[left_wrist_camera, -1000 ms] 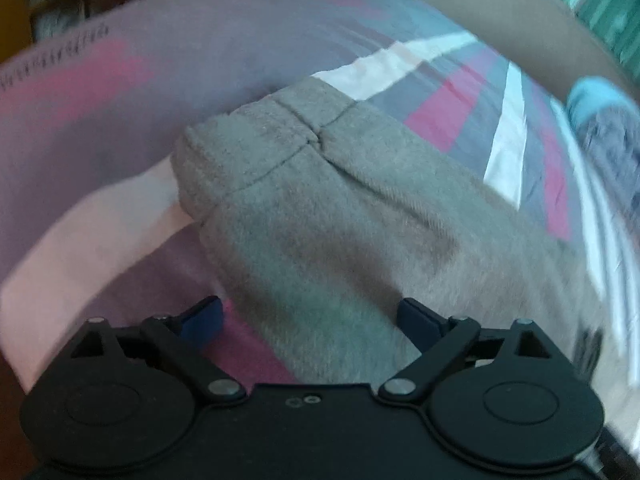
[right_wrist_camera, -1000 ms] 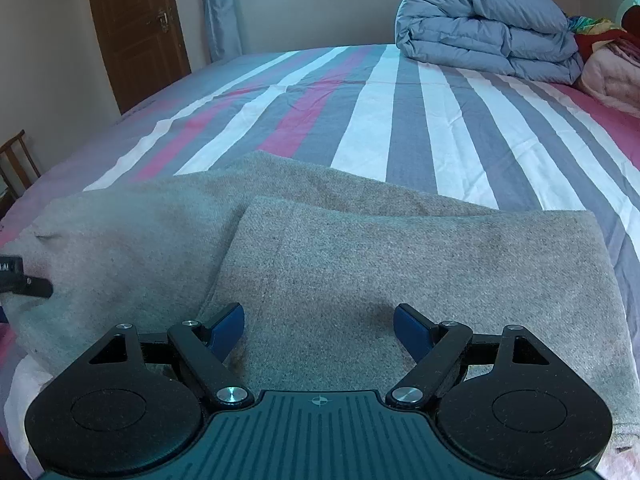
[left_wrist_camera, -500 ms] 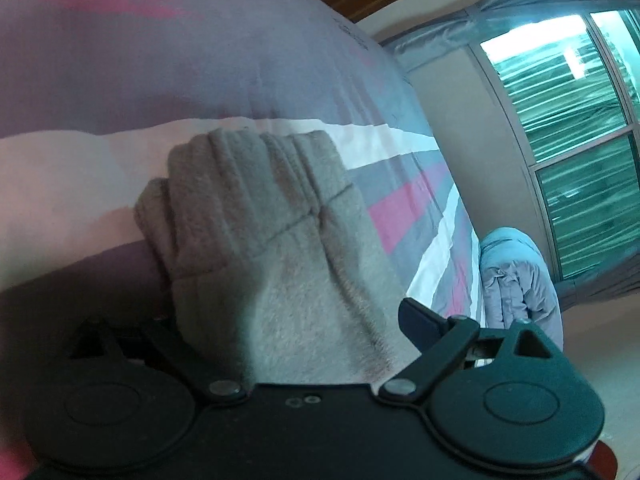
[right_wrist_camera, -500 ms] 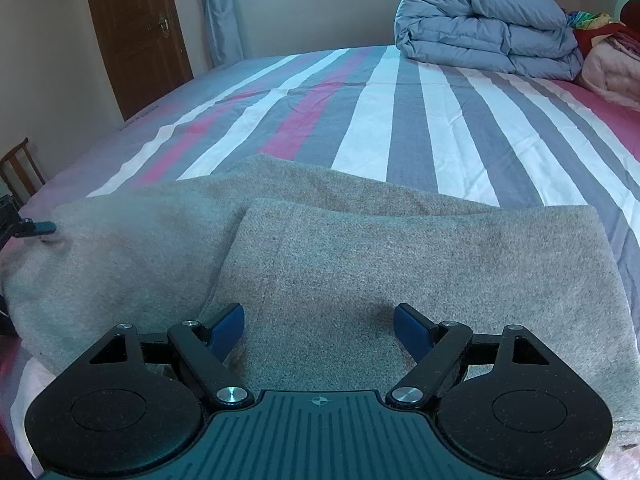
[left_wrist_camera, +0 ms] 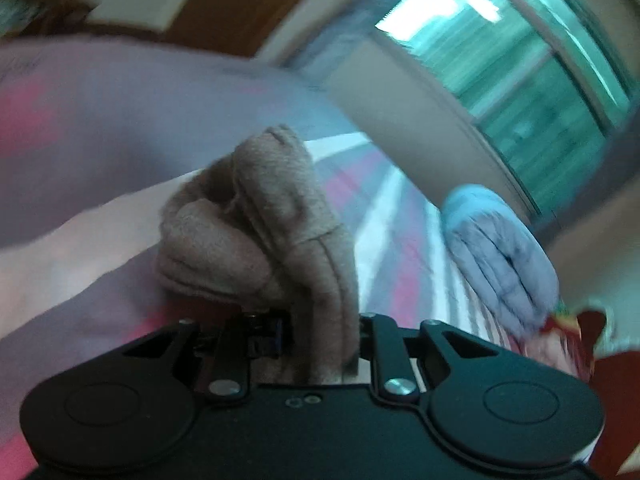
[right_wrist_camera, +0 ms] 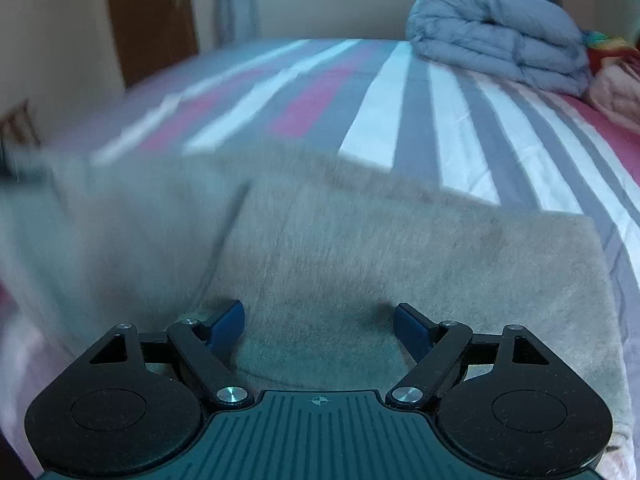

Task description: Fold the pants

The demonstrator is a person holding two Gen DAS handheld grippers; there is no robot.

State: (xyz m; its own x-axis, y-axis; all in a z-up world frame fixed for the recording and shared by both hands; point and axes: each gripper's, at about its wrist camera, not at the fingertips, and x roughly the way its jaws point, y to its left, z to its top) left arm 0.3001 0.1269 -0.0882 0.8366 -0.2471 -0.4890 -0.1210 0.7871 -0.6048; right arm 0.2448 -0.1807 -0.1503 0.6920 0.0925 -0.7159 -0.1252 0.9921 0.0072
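The grey-brown pants point(right_wrist_camera: 400, 248) lie partly folded on the striped bed, one layer over another. My left gripper point(left_wrist_camera: 320, 332) is shut on a bunched end of the pants point(left_wrist_camera: 280, 232) and holds it lifted off the sheet. My right gripper point(right_wrist_camera: 318, 322) is open just above the folded part, its blue pads point(right_wrist_camera: 226, 320) apart with cloth below them. At the left of the right wrist view the pants are blurred and rising.
The bed sheet point(right_wrist_camera: 400, 92) has grey, white and pink stripes. A folded grey-blue duvet point(right_wrist_camera: 496, 36) lies at the far side, with colourful bedding point(right_wrist_camera: 616, 76) beside it. A brown door point(right_wrist_camera: 152, 20) and a window point(left_wrist_camera: 520, 64) are beyond the bed.
My left gripper has closed on the end of the pants and lifted it, swinging toward the window. My right gripper has stayed open over the folded part.
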